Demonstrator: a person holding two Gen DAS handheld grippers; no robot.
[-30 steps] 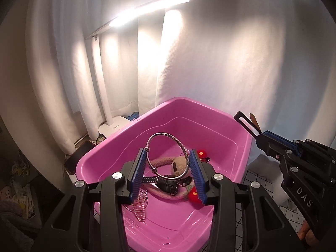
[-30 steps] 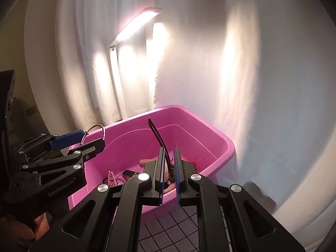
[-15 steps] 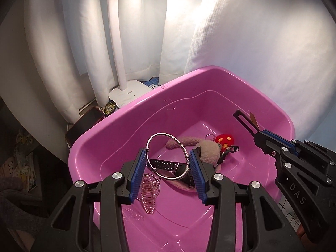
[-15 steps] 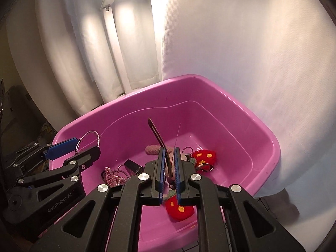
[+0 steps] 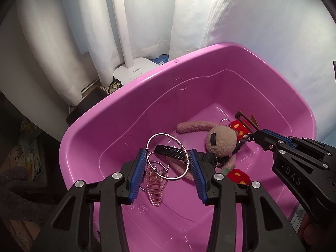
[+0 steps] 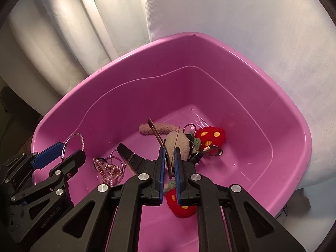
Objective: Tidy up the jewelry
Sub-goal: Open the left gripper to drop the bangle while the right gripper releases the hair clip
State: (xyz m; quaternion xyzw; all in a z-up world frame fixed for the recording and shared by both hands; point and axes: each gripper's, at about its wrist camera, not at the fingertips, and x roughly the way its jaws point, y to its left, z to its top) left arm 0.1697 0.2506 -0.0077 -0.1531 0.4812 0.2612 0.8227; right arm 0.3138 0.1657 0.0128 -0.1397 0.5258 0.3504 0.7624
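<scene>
My left gripper [image 5: 168, 169] is shut on a silver bangle [image 5: 168, 156] and holds it over the near left part of a pink tub [image 5: 210, 54]. My right gripper [image 6: 168, 163] is shut on a thin brown hair clip [image 6: 157, 135] above the tub's middle. It also shows at the right of the left wrist view [image 5: 257, 135]. In the tub lie a pink pearl hair clip [image 5: 154, 185], a black watch [image 5: 171, 152], a beige plush bunny charm [image 5: 220, 139] and red strawberry charms [image 6: 210, 136].
A white lamp base [image 5: 134, 71] and a dark phone-like slab [image 5: 86, 107] stand behind the tub's left rim. White curtains [image 5: 262, 21] hang close behind the tub. A gridded cloth shows at the lower right [image 5: 298, 218].
Both grippers have moved forward and tilted down over the tub, each holding the same item. The tub's inside now fills both views and the lamp head has left the frame.
</scene>
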